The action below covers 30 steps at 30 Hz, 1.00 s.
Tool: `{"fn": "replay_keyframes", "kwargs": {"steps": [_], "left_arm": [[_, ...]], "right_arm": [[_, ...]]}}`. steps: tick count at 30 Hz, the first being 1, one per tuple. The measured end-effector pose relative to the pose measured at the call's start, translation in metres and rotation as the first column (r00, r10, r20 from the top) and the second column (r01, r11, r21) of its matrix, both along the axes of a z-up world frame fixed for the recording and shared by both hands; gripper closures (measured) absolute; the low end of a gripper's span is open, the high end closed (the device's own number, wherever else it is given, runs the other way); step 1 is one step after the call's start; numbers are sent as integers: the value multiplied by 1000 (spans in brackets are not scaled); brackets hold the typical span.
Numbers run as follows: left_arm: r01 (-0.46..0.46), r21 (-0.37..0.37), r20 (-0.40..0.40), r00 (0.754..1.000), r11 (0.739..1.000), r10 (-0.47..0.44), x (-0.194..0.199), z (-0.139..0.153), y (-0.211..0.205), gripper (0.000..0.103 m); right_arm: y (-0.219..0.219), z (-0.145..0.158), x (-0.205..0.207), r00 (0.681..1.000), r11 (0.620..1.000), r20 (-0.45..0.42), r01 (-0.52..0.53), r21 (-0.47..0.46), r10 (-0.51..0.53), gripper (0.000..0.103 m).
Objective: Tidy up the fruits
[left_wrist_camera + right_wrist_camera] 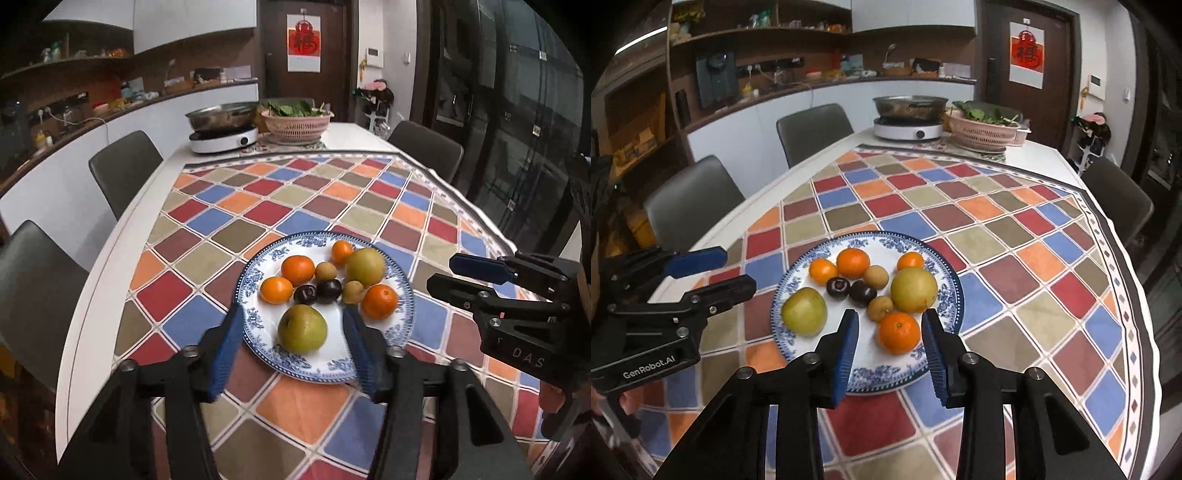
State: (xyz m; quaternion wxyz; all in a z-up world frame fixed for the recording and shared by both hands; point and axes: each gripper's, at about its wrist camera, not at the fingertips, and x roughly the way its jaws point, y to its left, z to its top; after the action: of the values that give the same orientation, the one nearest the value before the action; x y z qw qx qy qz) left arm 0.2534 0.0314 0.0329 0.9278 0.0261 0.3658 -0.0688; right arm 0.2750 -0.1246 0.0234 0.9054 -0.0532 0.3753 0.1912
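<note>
The plate (405, 295) sits low and centre in both wrist views, on the checked tablecloth (258, 206), and all the fruit lies on it: four oranges, two green pears, two dark plums and two small brownish fruits.

In the left wrist view, the left gripper (291, 354) frames the nearer green pear (303, 328) at bottom centre. Its blue pads stand apart on either side of the pear and press on nothing; the jaws are released. The pear lies straight ahead of them and a little beyond the tips. It is nearly round, stem end up, so no long axis matters much for a grasp.

In the right wrist view, the right gripper (890, 350) frames the nearest orange (899, 332) in the same way. Its pads are parted, with clear gaps to the orange, and it grips nothing. The same gripper shows at the right edge of the left view (439, 275), off the plate's rim.

Each hand is nearer to its own fruit: the left to the near pear, the right to the near orange. The second pear (914, 290) and the plums (862, 292) lie further back, towards the plate's middle. No other dish or basket for sorted fruit shows close by, so where the fruit should go I cannot tell.
</note>
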Motion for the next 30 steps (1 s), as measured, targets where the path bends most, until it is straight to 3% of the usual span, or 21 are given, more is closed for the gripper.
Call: {"fn": "replay_keyframes", "kwargs": {"steps": [4,8,12,17,30], "left_arm": [[-29,-3,35,999,1000,29,-23,9,-2,32],[-71,6,69,995,997,70,-48,12,-4,19],[-80,-3,72,994,997,80,-70,11,-6,16],[-90,30,95,992,995,87,-93,13,-10,11],[-89,20,126,988,996,86,-136,24,-15,7]], "right_arm": [[-8,13,-23,1000,999,21,23,27,-23,57],[-14,19,-46,999,999,35,32,28,-33,56],[-21,20,-67,998,998,33,46,39,-47,46],[-27,22,-93,997,998,53,62,25,-64,46],[-35,26,-141,994,996,70,77,41,-80,41]]}}
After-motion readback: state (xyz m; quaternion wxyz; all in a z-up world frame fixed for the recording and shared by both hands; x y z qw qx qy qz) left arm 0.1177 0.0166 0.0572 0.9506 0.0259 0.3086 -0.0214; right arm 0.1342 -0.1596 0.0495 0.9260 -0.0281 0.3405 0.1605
